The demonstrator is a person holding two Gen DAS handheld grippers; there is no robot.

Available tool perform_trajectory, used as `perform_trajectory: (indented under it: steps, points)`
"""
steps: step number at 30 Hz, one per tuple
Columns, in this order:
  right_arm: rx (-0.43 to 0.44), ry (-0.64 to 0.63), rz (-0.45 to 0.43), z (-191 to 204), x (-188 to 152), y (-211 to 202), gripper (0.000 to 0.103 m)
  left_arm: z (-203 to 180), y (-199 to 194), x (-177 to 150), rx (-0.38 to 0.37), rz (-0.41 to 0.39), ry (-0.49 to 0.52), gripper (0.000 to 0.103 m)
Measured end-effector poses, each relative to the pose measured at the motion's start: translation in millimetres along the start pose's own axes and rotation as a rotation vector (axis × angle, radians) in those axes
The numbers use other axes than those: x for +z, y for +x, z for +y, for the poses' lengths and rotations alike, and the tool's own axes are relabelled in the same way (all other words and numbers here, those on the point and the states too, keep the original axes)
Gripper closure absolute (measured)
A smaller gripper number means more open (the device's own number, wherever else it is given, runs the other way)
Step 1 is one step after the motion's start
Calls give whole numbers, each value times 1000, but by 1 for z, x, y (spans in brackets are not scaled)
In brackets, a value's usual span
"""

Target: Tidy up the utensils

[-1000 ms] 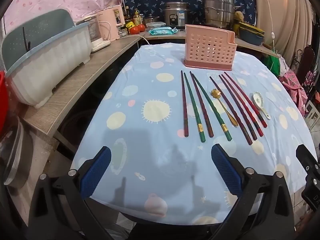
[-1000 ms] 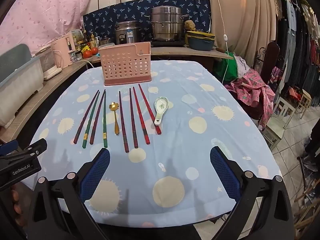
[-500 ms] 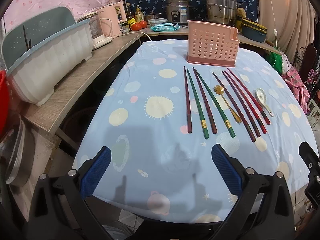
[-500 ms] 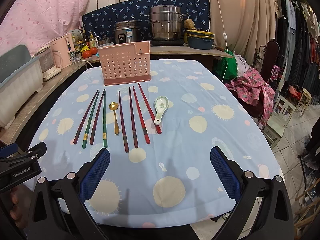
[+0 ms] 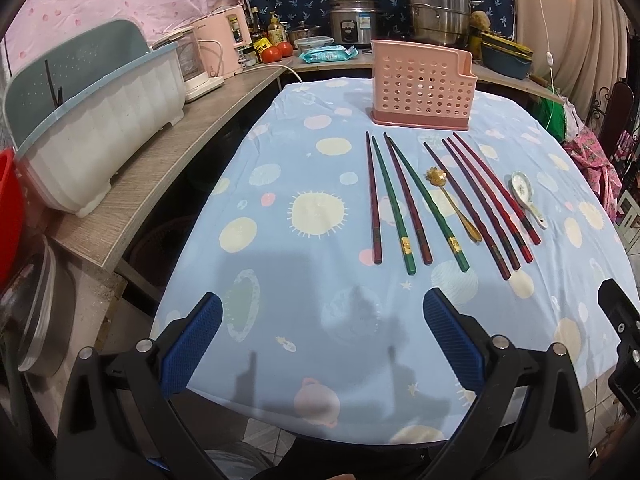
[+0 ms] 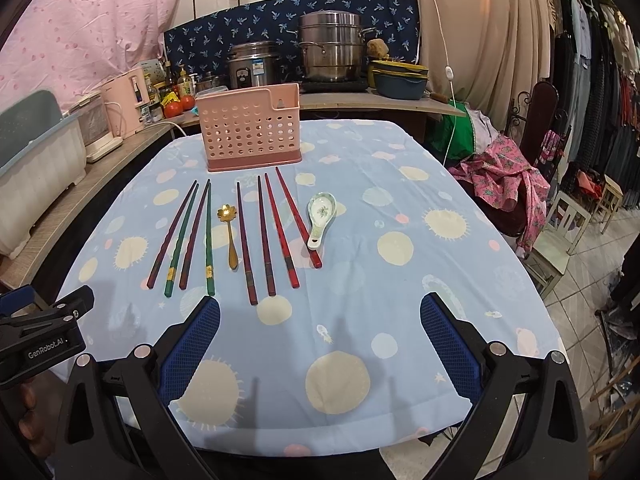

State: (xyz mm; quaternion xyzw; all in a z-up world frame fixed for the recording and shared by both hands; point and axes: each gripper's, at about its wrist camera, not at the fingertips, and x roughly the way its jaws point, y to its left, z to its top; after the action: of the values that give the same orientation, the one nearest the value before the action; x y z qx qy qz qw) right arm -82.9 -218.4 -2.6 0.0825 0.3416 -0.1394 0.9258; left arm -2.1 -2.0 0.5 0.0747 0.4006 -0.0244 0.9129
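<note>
A pink perforated utensil holder [image 5: 421,84] [image 6: 252,130] stands upright at the far side of the table. In front of it lie several red and green chopsticks [image 5: 392,204] [image 6: 266,236] in a row, a gold spoon [image 5: 454,204] [image 6: 229,236] among them, and a white ceramic spoon [image 5: 526,196] [image 6: 320,216] at the right end. My left gripper [image 5: 322,340] is open and empty over the table's near edge, short of the chopsticks. My right gripper [image 6: 320,340] is open and empty, also near the front edge.
The table has a light blue patterned cloth [image 5: 312,216]. A wooden counter on the left carries a white dish rack [image 5: 92,120] and pink appliances [image 5: 222,48]. Metal pots [image 6: 332,52] stand behind the table. A chair with pink cloth [image 6: 508,176] is at the right.
The left gripper has tilted and moved slightly closer to the table, so the utensils sit lower in its view. The right gripper has barely moved. Both stay open.
</note>
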Motion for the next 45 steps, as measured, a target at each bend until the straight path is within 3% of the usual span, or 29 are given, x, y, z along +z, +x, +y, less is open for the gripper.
perform_trajectory:
  steps: [45]
  points:
    - [13,34,-21,3,-1,-5,7,-9,-12,2,-25,-54,32,7]
